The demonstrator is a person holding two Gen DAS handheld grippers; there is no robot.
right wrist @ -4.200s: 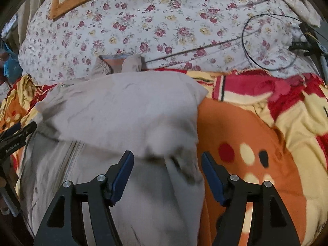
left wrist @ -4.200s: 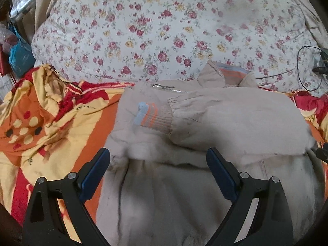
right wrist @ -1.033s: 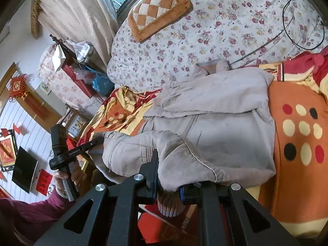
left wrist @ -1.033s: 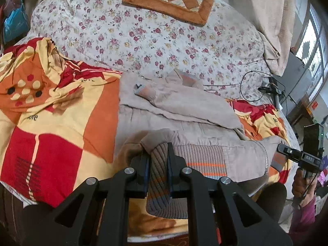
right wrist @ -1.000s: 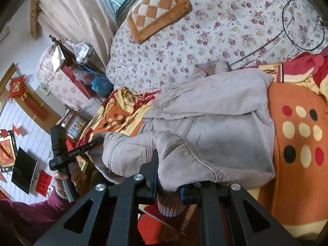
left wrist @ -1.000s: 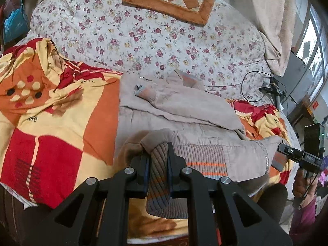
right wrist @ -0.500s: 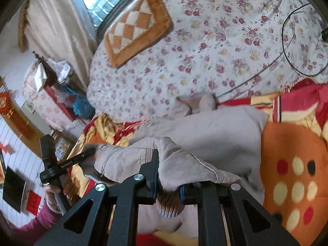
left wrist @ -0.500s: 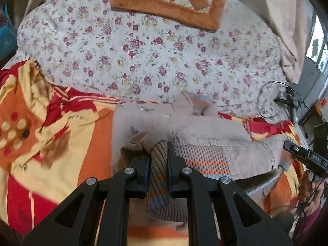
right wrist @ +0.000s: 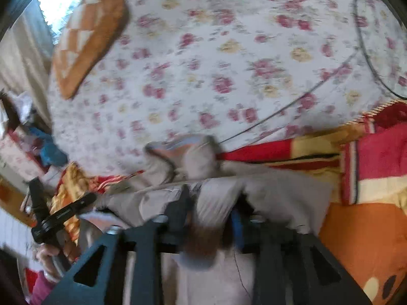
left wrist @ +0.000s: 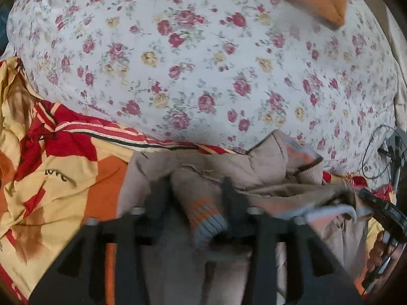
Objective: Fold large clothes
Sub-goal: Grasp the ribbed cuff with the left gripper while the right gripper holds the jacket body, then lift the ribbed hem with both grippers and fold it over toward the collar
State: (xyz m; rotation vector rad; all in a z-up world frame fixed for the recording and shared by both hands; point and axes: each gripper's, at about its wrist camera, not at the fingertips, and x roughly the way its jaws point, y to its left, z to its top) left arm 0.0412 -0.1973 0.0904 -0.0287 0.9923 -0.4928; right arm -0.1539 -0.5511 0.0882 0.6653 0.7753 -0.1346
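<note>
A beige jacket point(left wrist: 229, 167) lies on the red, orange and yellow blanket point(left wrist: 63, 178), its collar point(left wrist: 292, 157) toward the floral quilt. My left gripper point(left wrist: 197, 190) has its jaws apart around the folded-up hem, with the ribbed orange and blue band point(left wrist: 206, 216) between them. My right gripper point(right wrist: 211, 203) also has its jaws apart, with beige jacket cloth point(right wrist: 216, 198) bunched between them. The jacket collar shows in the right wrist view point(right wrist: 183, 152) too. Both views are blurred by motion.
A white quilt with red flowers point(left wrist: 203, 63) fills the far side, with an orange checked cushion point(right wrist: 86, 33) on it. A dark cable point(right wrist: 361, 58) runs over the quilt at the right. The other hand's gripper shows at each view's edge point(left wrist: 381, 208).
Both grippers carried the jacket's lower hem forward toward the collar, folding it over. Their jaws, shut on the hem half a second ago, have now spread apart.
</note>
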